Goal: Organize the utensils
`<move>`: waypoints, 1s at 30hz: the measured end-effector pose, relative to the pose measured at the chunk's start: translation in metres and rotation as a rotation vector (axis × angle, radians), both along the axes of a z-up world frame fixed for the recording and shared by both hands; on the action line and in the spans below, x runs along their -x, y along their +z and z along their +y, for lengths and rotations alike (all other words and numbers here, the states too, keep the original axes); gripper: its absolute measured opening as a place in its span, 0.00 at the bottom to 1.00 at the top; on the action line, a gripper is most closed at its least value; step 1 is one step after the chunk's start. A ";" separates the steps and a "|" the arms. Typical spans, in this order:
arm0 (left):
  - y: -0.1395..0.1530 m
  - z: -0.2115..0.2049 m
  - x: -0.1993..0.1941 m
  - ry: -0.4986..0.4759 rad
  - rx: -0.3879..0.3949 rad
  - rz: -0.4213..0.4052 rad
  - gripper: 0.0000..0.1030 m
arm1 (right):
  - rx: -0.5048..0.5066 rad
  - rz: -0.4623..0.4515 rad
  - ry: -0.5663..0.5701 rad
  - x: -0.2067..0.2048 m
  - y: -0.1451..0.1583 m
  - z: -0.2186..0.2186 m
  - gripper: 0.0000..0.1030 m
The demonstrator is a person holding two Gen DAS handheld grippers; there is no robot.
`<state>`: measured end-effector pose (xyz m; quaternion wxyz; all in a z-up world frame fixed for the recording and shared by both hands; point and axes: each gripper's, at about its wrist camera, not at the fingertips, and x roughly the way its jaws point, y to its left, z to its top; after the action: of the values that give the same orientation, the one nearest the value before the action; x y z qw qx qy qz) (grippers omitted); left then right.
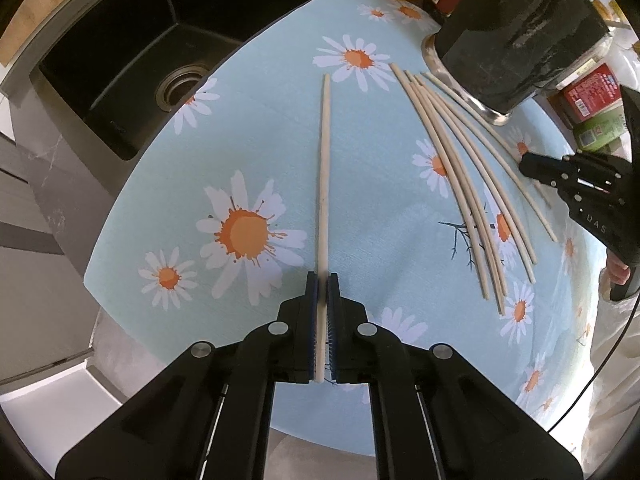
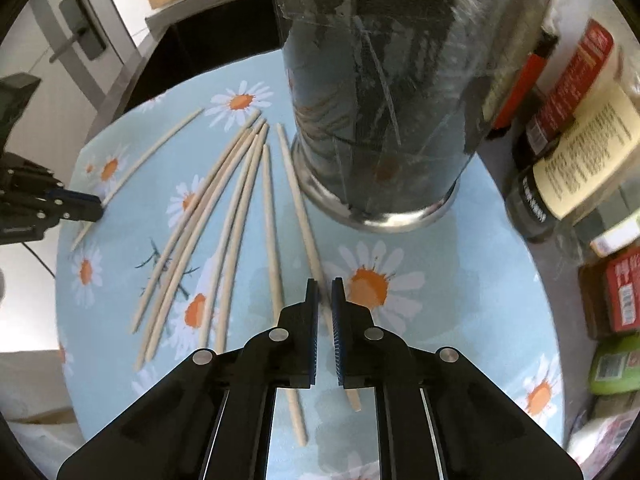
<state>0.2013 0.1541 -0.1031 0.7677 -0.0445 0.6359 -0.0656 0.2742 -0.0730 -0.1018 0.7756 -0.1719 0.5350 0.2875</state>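
a single chopstick [image 1: 323,184] is pinched by its near end between the narrow fingers of the left gripper [image 1: 322,280], its length lying along the daisy-print cloth [image 1: 272,120] towards the far sink [image 1: 132,60]. the remaining chopsticks [image 2: 224,216] are fanned out further right, just beside the dark holder [image 2: 380,100]. the right gripper [image 2: 325,284] is poised over the rightmost stick with a narrow gap; nothing is seen held. the pickup step seems in hand; next, the gripped stick would need lifting, tipping upright and carrying to the holder's mouth.
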 end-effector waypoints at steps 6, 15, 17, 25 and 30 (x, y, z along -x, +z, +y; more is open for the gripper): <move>-0.001 0.007 0.012 -0.022 0.018 0.000 0.05 | -0.136 0.026 -0.048 0.025 0.010 -0.029 0.05; 0.000 0.016 0.033 -0.028 0.014 -0.010 0.05 | -0.281 0.008 -0.123 0.073 0.035 -0.078 0.04; 0.007 0.020 0.038 -0.033 0.041 -0.029 0.05 | -0.320 0.008 -0.147 0.080 0.042 -0.081 0.04; 0.053 0.026 0.041 -0.037 0.045 -0.147 0.05 | -0.460 -0.130 -0.134 0.106 0.089 -0.084 0.04; 0.088 0.028 0.034 -0.065 0.040 -0.241 0.05 | -0.521 -0.219 -0.127 0.110 0.119 -0.077 0.04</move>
<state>0.1676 0.1822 -0.0153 0.8349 -0.0309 0.5388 -0.1080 0.1639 -0.1502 0.0168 0.8633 0.0368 0.3656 0.3460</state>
